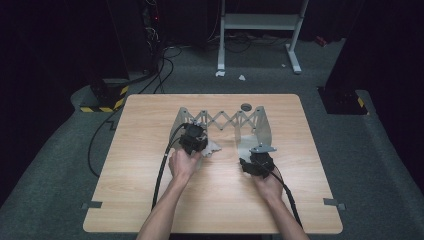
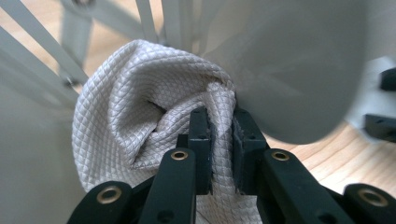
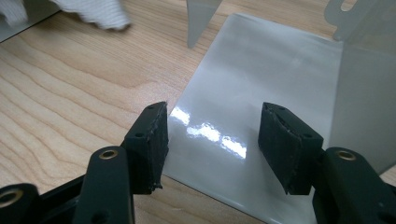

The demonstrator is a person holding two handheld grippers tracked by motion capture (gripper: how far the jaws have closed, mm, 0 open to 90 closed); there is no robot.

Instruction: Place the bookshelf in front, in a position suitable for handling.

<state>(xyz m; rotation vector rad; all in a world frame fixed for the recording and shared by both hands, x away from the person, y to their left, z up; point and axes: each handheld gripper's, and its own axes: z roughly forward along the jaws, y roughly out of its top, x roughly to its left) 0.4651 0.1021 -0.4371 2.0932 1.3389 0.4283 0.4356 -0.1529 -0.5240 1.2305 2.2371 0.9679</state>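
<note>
A light wooden table (image 1: 150, 200) stands on a grey carpeted floor (image 1: 55, 165). On it rests a grey metal rack (image 1: 227, 120) with scissor-lattice bars joining two end plates. A pale quilted cloth (image 1: 211, 147) lies beside the rack's left plate. Small grey tabs sit at the table's near edges.

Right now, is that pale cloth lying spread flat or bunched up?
Bunched up: the cloth is gathered in folds and pinched between the shut left gripper beside the grey rack.

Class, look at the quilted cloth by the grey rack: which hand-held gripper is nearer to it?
Left. The left hand-held gripper is shut on the cloth; the right hand-held gripper hangs open over the rack's glossy base plate, apart from it.
</note>
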